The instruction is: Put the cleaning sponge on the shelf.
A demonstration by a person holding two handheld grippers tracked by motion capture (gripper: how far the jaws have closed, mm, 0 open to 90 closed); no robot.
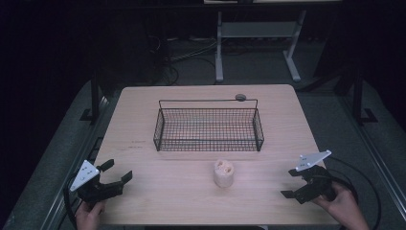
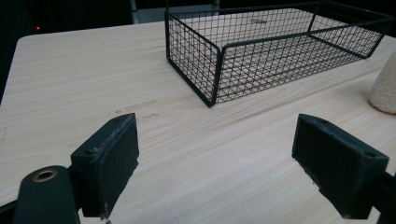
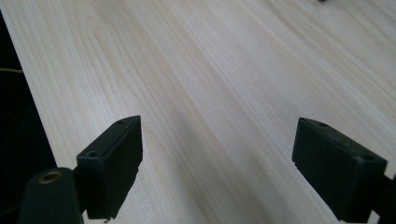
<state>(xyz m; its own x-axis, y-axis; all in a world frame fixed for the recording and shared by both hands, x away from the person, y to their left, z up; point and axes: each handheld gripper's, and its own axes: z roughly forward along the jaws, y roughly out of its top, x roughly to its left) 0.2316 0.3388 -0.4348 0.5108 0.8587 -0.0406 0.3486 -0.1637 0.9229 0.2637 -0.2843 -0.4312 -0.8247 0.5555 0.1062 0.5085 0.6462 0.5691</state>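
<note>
On the pale wood-grain desk (image 1: 143,191), between the released left tool (image 1: 117,171) and released right tool (image 1: 290,183), a beige, rough-looking stubby cylinder (image 1: 223,173) stands upright, just before the black, long wire-mesh basket (image 1: 208,128) lying crosswise.

High view over the whole table (image 1: 143,201); gripper views low, close along its wood.
</note>
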